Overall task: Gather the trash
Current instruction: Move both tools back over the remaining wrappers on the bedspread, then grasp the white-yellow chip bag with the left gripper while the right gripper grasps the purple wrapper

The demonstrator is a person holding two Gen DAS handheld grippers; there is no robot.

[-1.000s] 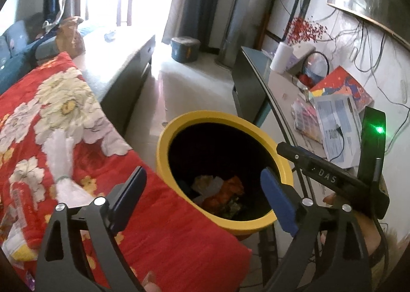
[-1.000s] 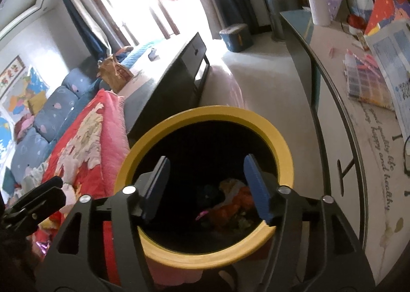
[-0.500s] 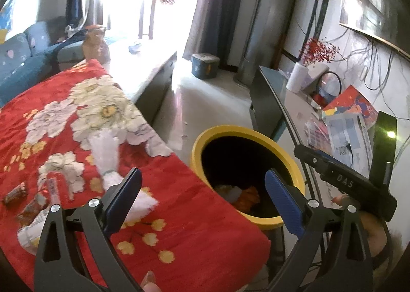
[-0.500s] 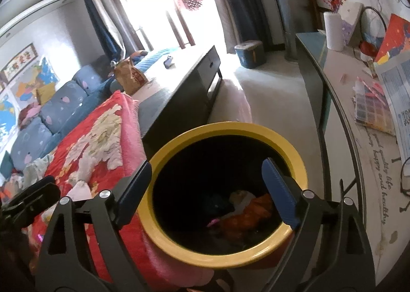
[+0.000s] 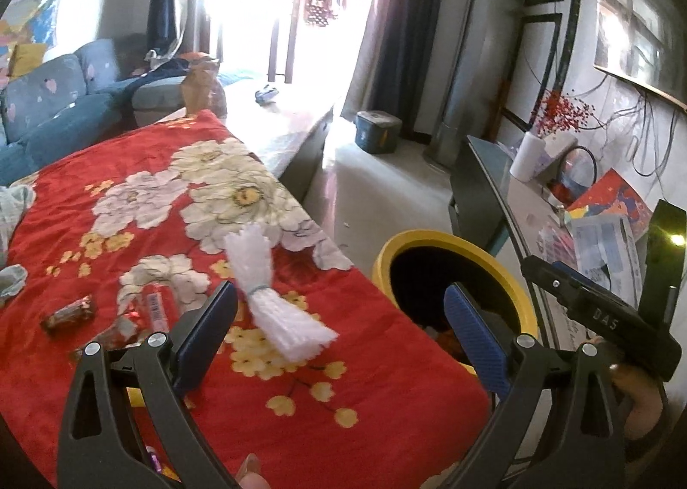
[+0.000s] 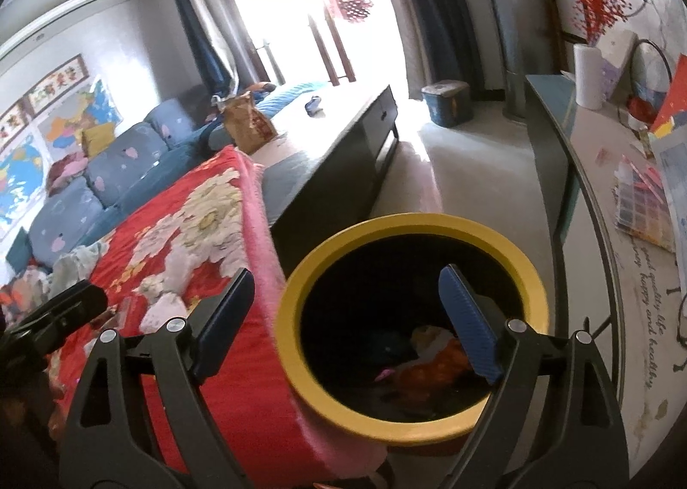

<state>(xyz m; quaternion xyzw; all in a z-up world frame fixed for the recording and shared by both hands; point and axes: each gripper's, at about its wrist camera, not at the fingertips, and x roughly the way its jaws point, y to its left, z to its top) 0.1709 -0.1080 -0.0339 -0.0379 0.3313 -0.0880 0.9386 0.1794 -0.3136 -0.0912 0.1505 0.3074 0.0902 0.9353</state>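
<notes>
A yellow-rimmed black bin [image 5: 455, 244] [image 6: 412, 227] stands beside the table's red flowered cloth [image 5: 180, 197] [image 6: 180, 227]; orange and pale wrappers [image 6: 433, 360] lie in its bottom. On the cloth lie a white tied tassel bundle [image 5: 275, 304], two brown snack wrappers [image 5: 68, 313] and a pink tube [image 5: 155, 305]. My left gripper [image 5: 339, 330] is open and empty, above the cloth's near right part, the tassel just past its left finger. My right gripper [image 6: 348, 317] hangs open and empty over the bin's mouth.
A low dark cabinet [image 6: 343, 145] with a brown paper bag [image 6: 249, 119] stands beyond the cloth. A blue sofa [image 6: 107, 171] is at the left. A side table [image 6: 622, 197] with papers, a paper roll and cables runs along the right wall. A teal box [image 5: 378, 130] sits on the floor.
Both grippers have drawn back and up from the bin. The left view has swung left onto the cloth, revealing the tassel and wrappers. The right gripper's jaws have spread wider.
</notes>
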